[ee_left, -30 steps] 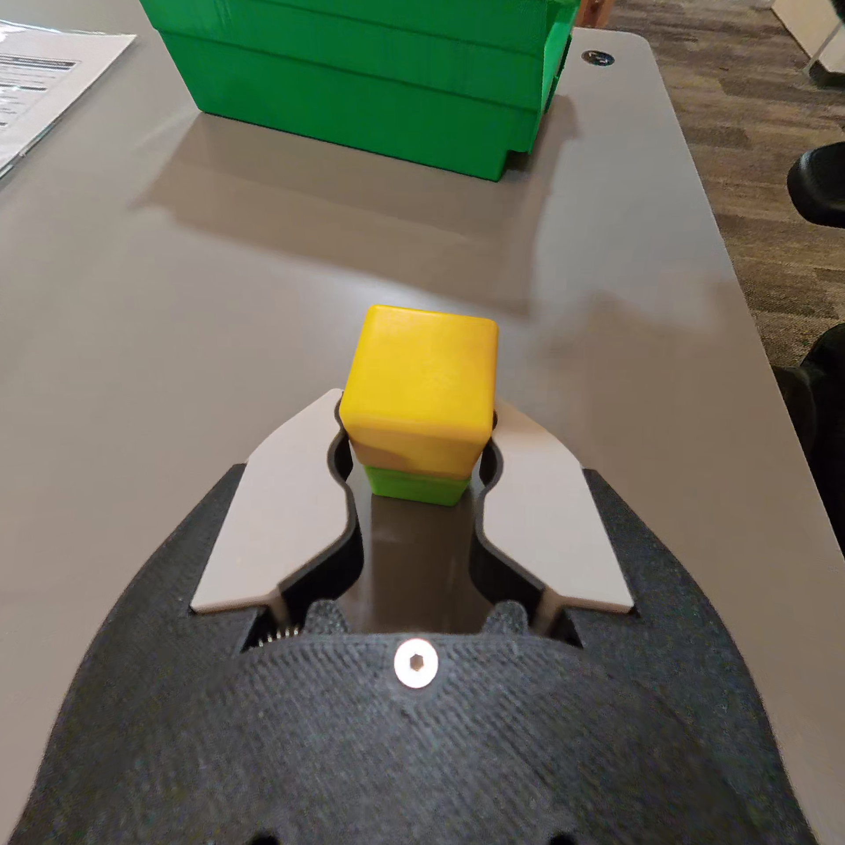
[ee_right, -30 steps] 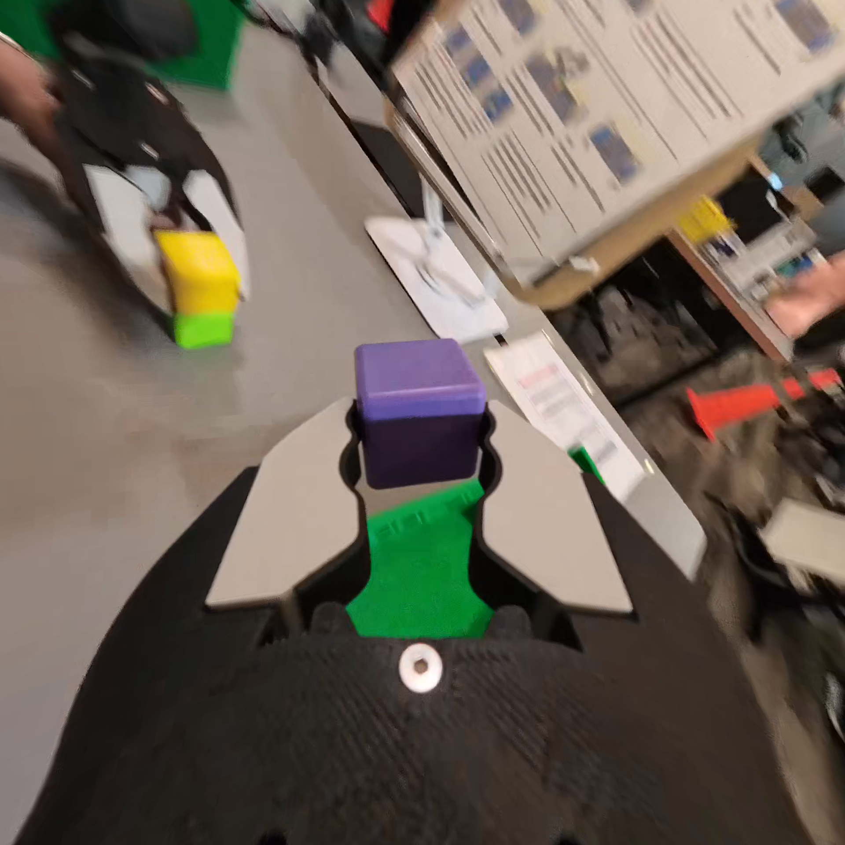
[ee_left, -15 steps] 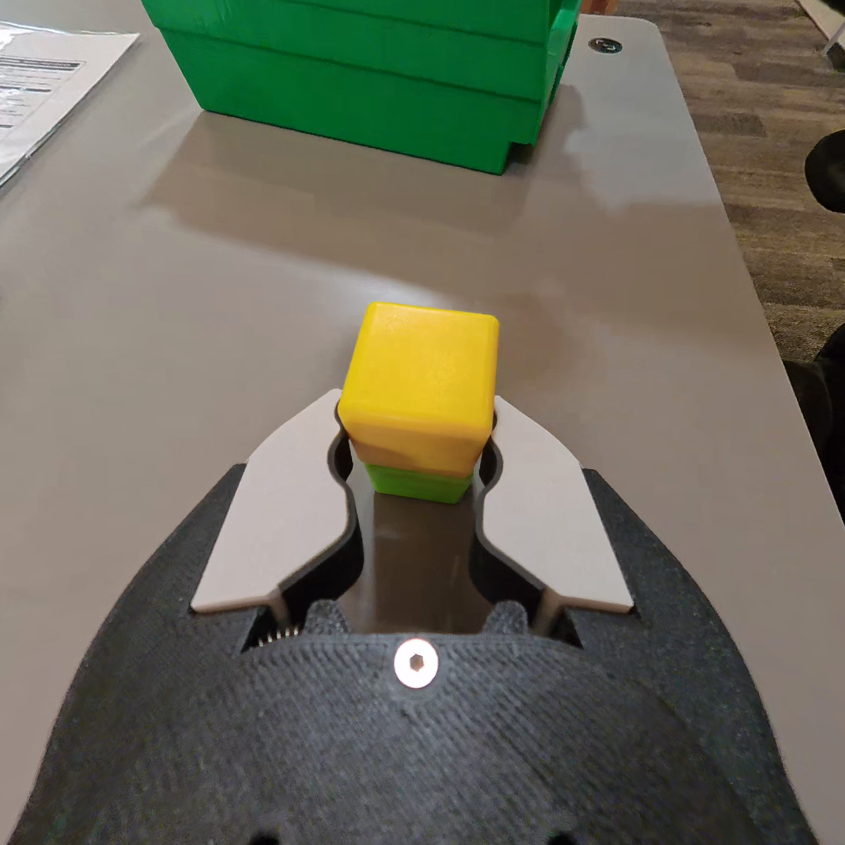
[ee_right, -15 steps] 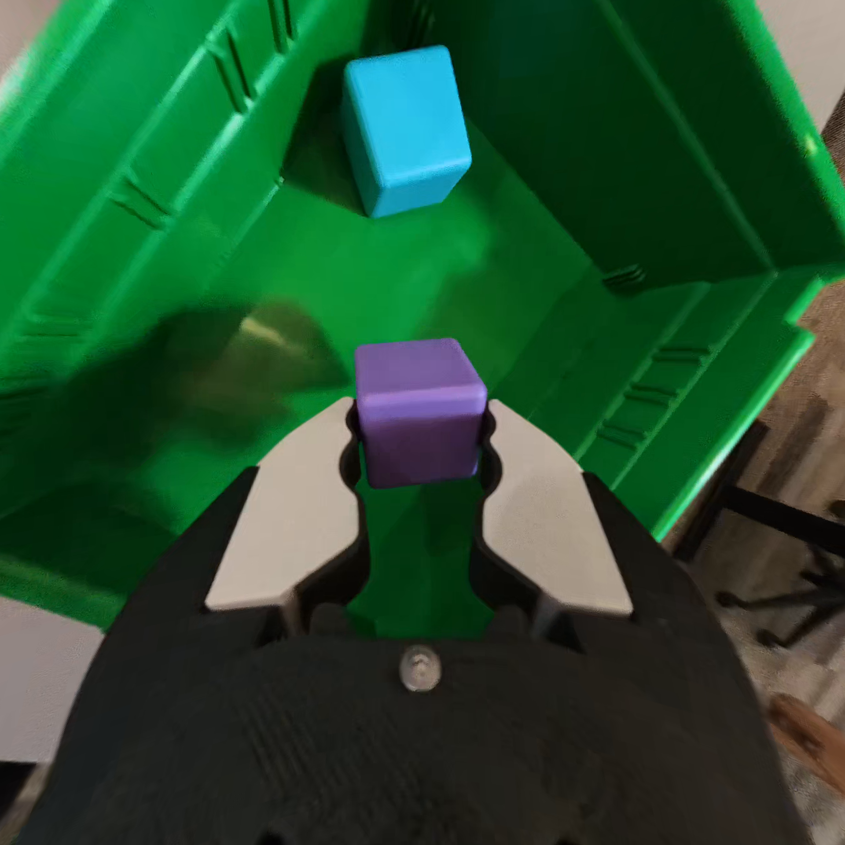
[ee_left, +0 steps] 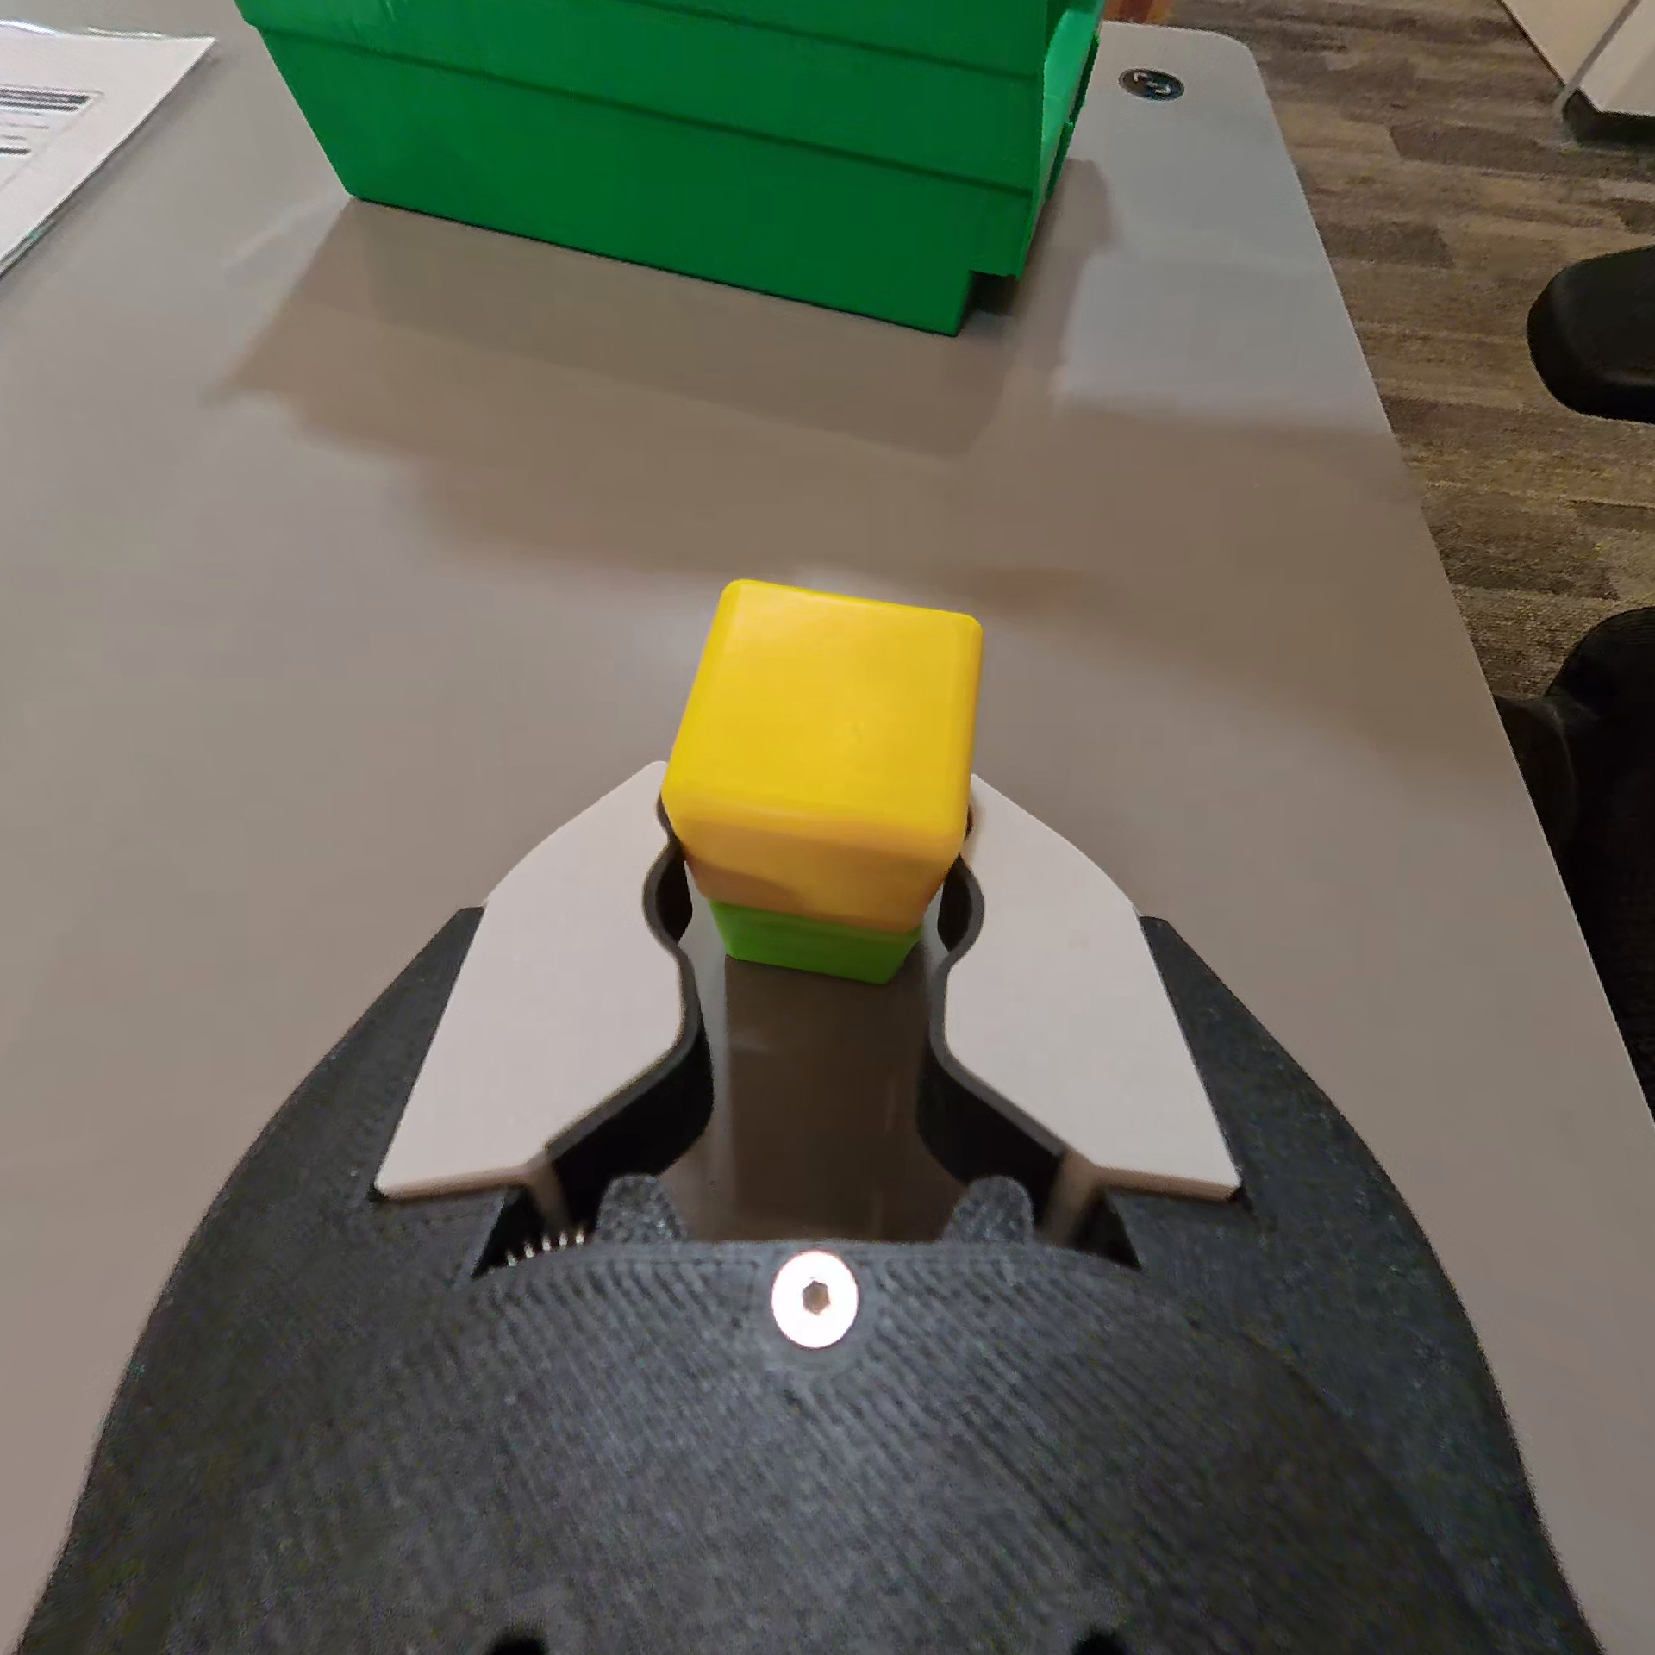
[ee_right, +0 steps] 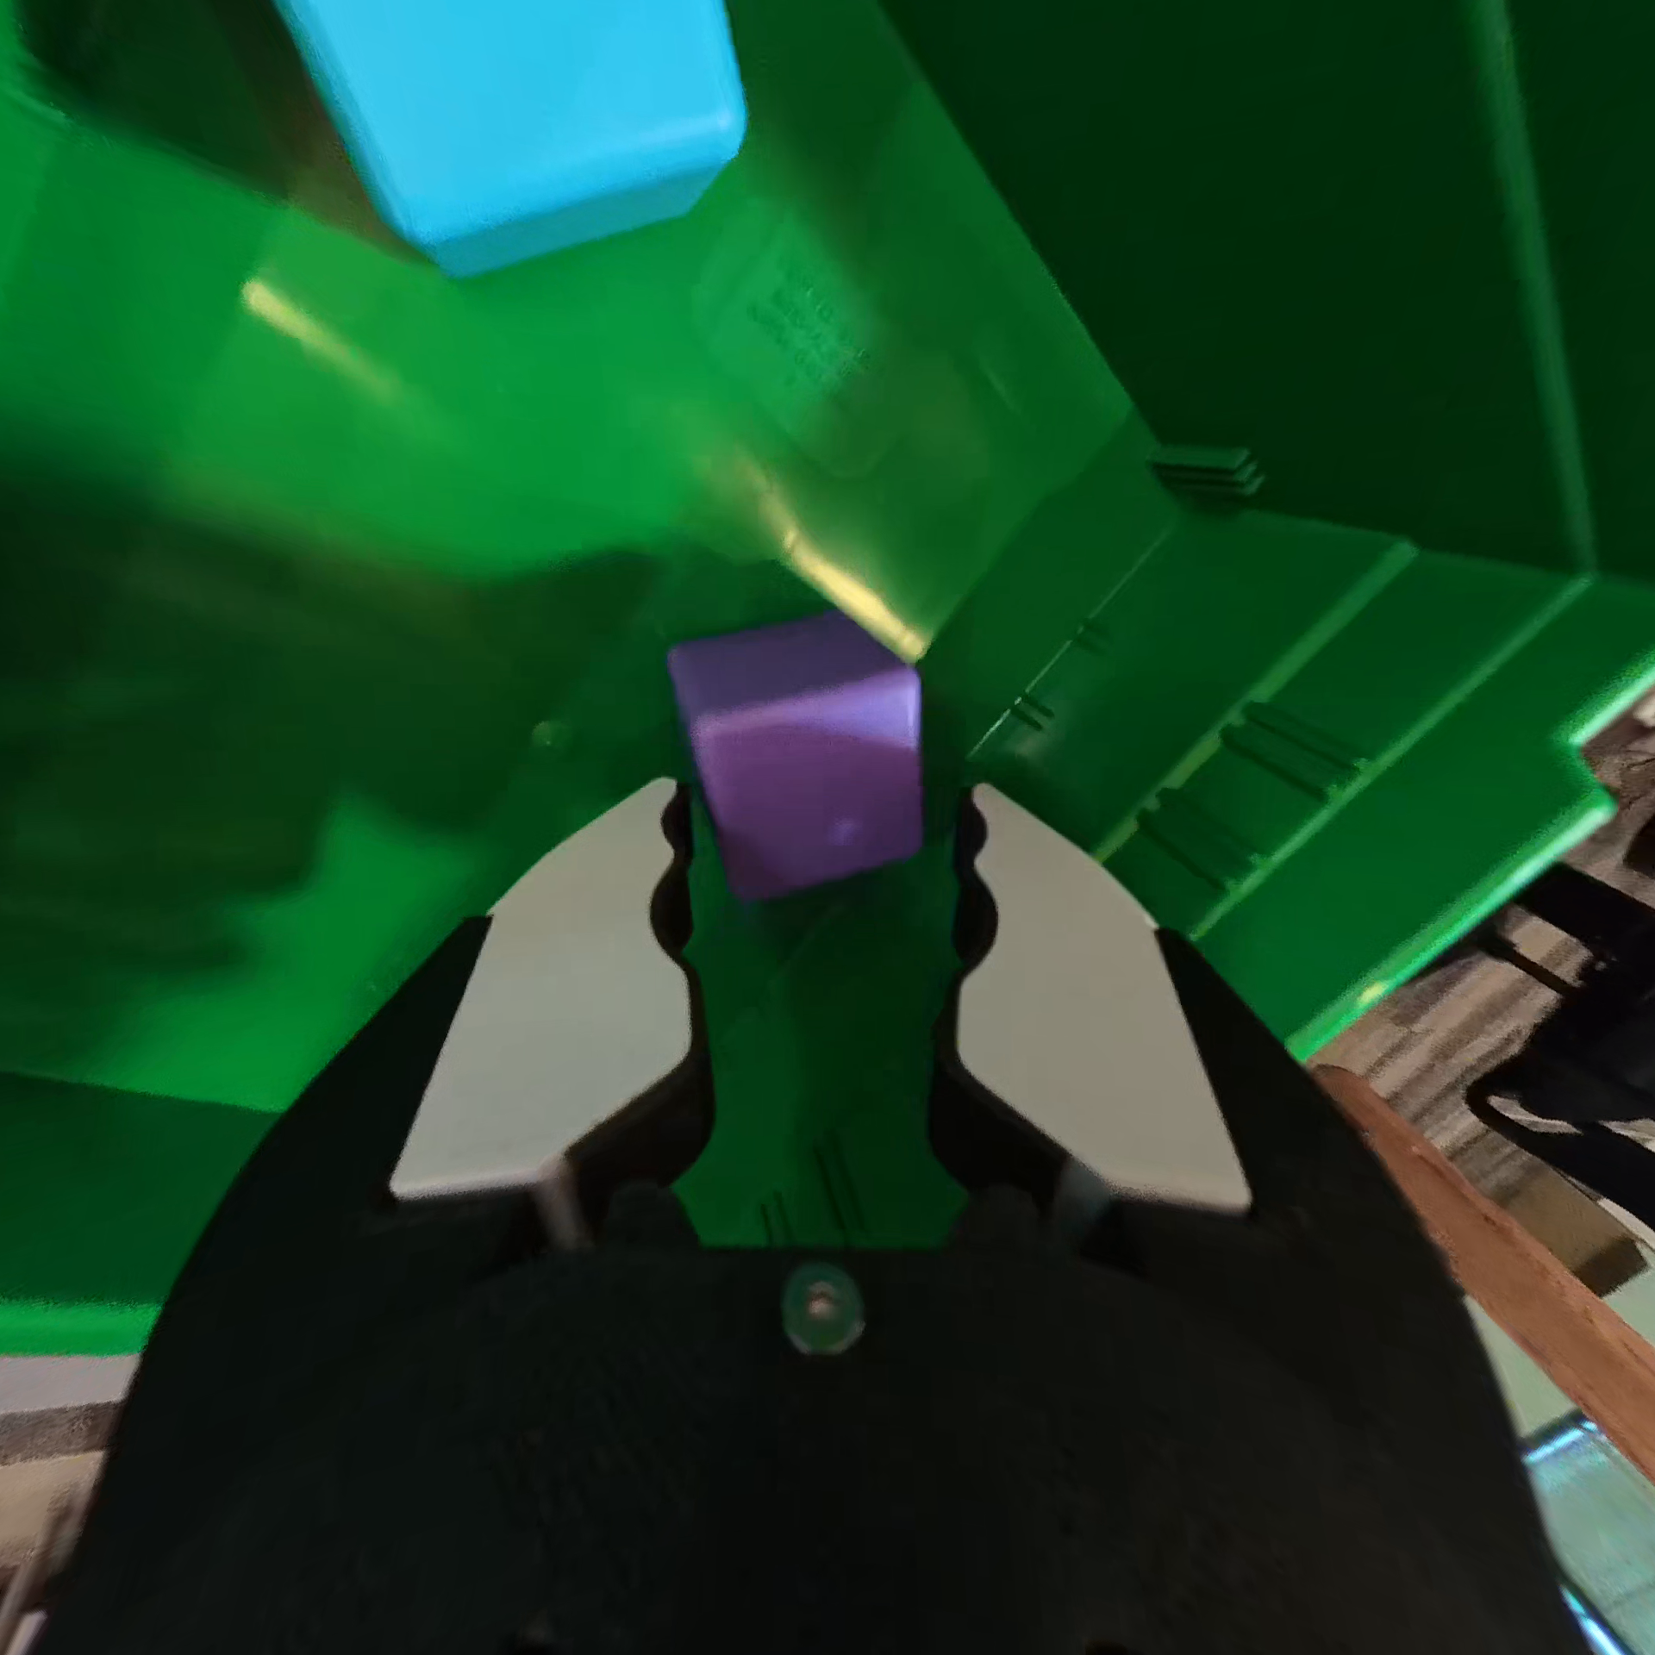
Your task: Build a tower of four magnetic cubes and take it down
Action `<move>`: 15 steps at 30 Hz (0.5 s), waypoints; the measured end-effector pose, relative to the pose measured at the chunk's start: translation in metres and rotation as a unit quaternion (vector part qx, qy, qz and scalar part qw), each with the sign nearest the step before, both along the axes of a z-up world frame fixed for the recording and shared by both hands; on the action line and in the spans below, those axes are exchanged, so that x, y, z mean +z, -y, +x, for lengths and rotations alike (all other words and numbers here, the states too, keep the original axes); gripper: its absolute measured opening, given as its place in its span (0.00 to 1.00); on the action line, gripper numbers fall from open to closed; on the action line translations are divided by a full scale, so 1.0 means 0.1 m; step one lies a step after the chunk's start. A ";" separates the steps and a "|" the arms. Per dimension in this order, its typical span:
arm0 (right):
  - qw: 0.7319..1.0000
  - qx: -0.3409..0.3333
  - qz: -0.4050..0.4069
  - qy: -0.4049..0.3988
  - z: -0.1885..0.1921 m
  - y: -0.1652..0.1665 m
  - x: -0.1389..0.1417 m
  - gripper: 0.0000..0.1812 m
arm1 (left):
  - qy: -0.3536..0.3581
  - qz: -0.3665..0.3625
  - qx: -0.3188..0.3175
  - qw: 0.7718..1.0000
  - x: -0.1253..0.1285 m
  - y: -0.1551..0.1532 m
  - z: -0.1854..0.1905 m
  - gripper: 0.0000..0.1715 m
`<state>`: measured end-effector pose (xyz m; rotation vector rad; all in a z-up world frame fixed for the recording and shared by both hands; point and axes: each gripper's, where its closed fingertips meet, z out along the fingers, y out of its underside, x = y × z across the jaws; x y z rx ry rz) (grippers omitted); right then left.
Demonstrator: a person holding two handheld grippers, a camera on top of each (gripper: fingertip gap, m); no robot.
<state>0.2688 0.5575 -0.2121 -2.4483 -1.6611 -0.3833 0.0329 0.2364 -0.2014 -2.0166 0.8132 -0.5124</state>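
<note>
In the left wrist view my left gripper (ee_left: 819, 806) is shut on a yellow cube (ee_left: 824, 725). The cube sits on top of a light green cube (ee_left: 810, 949) on the grey table (ee_left: 358, 627). A green bin (ee_left: 681, 152) stands at the far end of the table. In the right wrist view my right gripper (ee_right: 824, 806) is open over the inside of the green bin (ee_right: 1254, 269). A purple cube (ee_right: 806, 761) is tilted just past the fingertips, with a gap to the right finger. A light blue cube (ee_right: 528, 116) lies farther in on the bin floor.
A printed sheet (ee_left: 63, 134) lies at the table's far left. The table's right edge runs along wood-look flooring, with a black chair (ee_left: 1603, 340) beside it. A wooden edge (ee_right: 1478, 1254) shows past the bin at lower right. Some 40 cm of space lies between my two pairs of fingers.
My right gripper swung from above the table into the bin, then opened; the purple cube has left its grip and tipped forward. My left gripper has stayed shut on the yellow cube.
</note>
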 end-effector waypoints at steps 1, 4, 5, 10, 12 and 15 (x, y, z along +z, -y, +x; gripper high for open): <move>1.000 0.006 0.005 0.002 0.00 0.01 0.03 0.32 | 0.000 -0.001 0.000 1.000 0.00 0.00 0.00 0.31; 0.998 0.028 0.038 -0.036 -0.13 0.10 0.25 0.31 | 0.002 -0.002 -0.001 1.000 0.00 0.00 0.00 0.31; 0.995 0.047 0.050 -0.076 -0.28 0.20 0.38 0.32 | 0.003 -0.004 0.000 1.000 0.00 0.00 0.00 0.31; 0.877 0.196 0.084 -0.431 -1.43 1.40 1.33 0.32 | 0.003 -0.010 0.001 1.000 -0.01 0.01 0.01 0.31; 0.779 0.234 0.070 -0.577 -1.79 2.08 1.63 0.20 | 0.010 -0.017 0.001 1.000 -0.01 0.03 0.02 0.34; 0.684 0.275 0.010 -0.675 -2.07 2.91 1.59 0.21 | 0.004 -0.009 0.007 1.000 0.01 0.02 0.00 0.36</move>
